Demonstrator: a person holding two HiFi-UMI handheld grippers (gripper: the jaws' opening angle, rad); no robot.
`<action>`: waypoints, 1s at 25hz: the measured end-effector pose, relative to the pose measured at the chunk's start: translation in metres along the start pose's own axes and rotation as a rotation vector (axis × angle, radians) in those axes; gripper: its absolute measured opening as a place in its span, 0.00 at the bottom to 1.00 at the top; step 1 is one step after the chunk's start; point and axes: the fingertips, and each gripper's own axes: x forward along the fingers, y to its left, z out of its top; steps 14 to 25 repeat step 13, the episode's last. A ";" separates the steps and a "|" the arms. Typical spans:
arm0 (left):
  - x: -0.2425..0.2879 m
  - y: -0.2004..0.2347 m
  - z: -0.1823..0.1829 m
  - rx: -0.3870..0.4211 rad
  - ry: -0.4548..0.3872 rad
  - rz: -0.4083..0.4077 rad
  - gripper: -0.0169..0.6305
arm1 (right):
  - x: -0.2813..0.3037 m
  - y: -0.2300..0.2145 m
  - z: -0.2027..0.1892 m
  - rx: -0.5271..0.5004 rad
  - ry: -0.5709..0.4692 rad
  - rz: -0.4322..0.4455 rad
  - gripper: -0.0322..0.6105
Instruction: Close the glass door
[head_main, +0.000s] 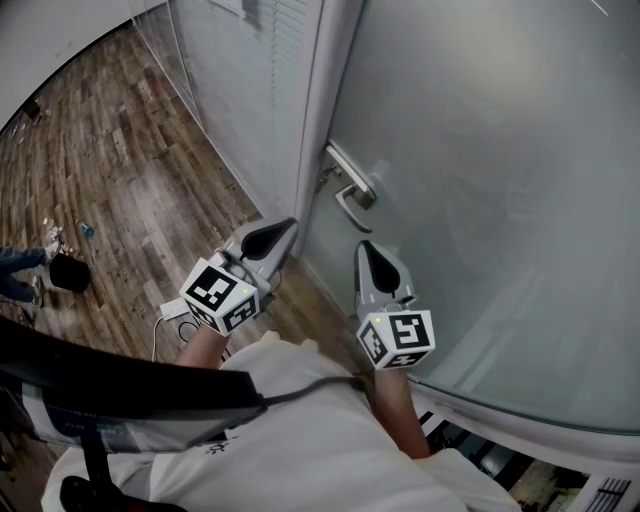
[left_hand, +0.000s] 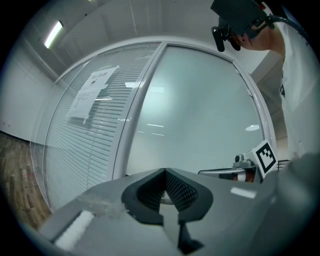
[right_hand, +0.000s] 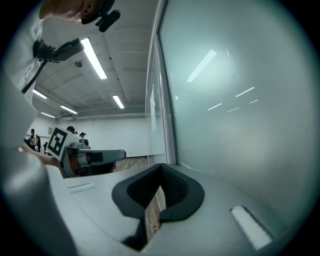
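The left tool (head_main: 284, 228) is closed and empty, near the frame (head_main: 318, 110). The handle (head_main: 352, 188) sits free just beyond the right tool (head_main: 367, 247), which is also closed on nothing. The door (head_main: 500, 150) seems to meet the frame, so closing looks done or nearly so.

shirt: white tee (head_main: 300, 450), short sleeves
cable: black cord (head_main: 310, 388) over the chest
tongs: left tongs (head_main: 288, 224) and right tongs (head_main: 365, 246), grey, black pads, checker-marker cubes (head_main: 397, 338)
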 end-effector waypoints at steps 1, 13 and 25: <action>0.000 0.000 0.001 0.001 -0.001 -0.002 0.03 | 0.000 0.000 0.001 -0.001 0.000 -0.001 0.06; -0.005 0.005 0.002 -0.010 0.000 -0.005 0.03 | 0.005 -0.002 -0.004 -0.010 0.028 -0.021 0.06; -0.005 0.005 0.002 -0.010 0.000 -0.005 0.03 | 0.005 -0.002 -0.004 -0.010 0.028 -0.021 0.06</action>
